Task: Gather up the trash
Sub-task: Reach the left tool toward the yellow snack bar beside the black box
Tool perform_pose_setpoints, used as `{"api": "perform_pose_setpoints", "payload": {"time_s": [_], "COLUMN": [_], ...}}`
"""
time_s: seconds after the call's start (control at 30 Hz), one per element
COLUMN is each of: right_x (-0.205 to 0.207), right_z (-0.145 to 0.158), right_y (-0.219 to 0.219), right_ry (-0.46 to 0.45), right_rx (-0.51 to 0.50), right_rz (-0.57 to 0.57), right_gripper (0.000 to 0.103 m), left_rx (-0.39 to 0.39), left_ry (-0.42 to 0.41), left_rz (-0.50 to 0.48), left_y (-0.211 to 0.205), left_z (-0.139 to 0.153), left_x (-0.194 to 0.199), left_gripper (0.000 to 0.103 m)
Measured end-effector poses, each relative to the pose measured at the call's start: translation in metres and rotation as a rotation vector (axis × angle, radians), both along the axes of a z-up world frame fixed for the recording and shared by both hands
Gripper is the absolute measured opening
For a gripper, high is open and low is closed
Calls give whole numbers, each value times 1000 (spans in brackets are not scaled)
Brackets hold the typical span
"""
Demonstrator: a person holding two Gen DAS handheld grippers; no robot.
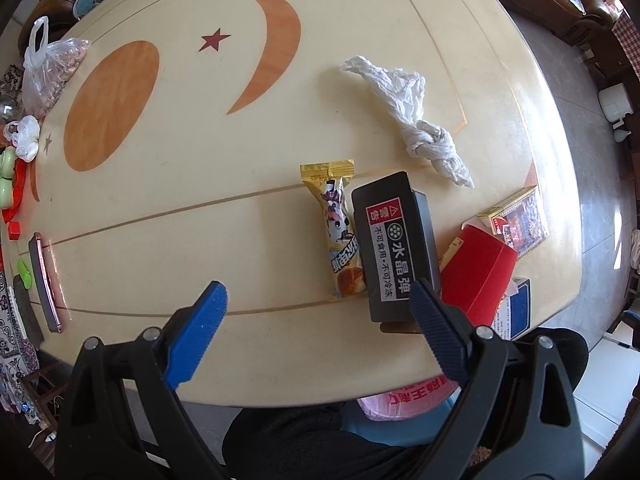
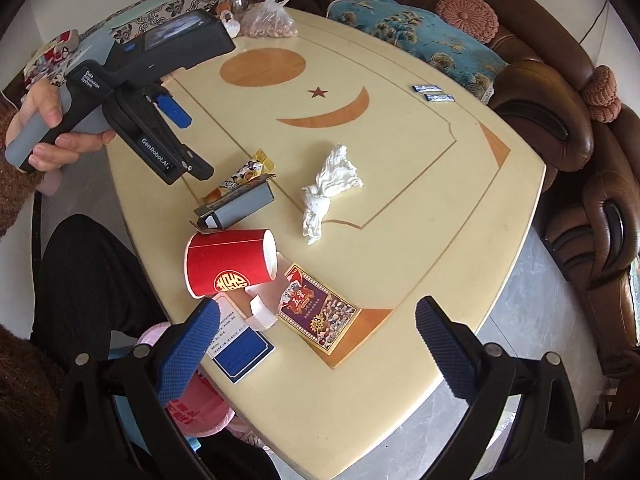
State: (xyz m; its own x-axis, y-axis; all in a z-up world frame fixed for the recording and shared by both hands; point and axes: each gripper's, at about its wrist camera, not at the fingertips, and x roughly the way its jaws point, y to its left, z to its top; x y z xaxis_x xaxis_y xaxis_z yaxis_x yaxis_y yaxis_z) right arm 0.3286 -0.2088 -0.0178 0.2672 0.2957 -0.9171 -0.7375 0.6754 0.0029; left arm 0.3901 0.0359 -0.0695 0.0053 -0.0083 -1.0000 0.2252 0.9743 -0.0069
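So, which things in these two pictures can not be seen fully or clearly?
- Pink bag: left wrist view, mostly hidden under the table edge and behind the fingers.
- Blue box: right wrist view, partly covered by a finger; its print is too small to read.
- Two small packets: right wrist view, too small to identify.
- Phone: left wrist view, seen edge-on, screen not visible.
- Cup: left wrist view, inside hidden.
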Motion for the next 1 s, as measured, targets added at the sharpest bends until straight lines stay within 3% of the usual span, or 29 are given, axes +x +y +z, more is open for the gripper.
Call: {"api": "perform_pose_setpoints", "payload": {"time_s": [0.63,1.0], "right_x": [41,37], "right_z": [-69,-110], "right_y": [13,28], "right_ry": [71,147], "right_rx": [-104,-189], "right_rz": [218,340], "right_gripper": [96,95], "left_rx": [-28,-33], "left_ry": [62,61], "left_rz": [61,79], "left_y": [14,20], "left_z": [-47,-62], "left_x": [35,51], "left_gripper": [90,90]}}
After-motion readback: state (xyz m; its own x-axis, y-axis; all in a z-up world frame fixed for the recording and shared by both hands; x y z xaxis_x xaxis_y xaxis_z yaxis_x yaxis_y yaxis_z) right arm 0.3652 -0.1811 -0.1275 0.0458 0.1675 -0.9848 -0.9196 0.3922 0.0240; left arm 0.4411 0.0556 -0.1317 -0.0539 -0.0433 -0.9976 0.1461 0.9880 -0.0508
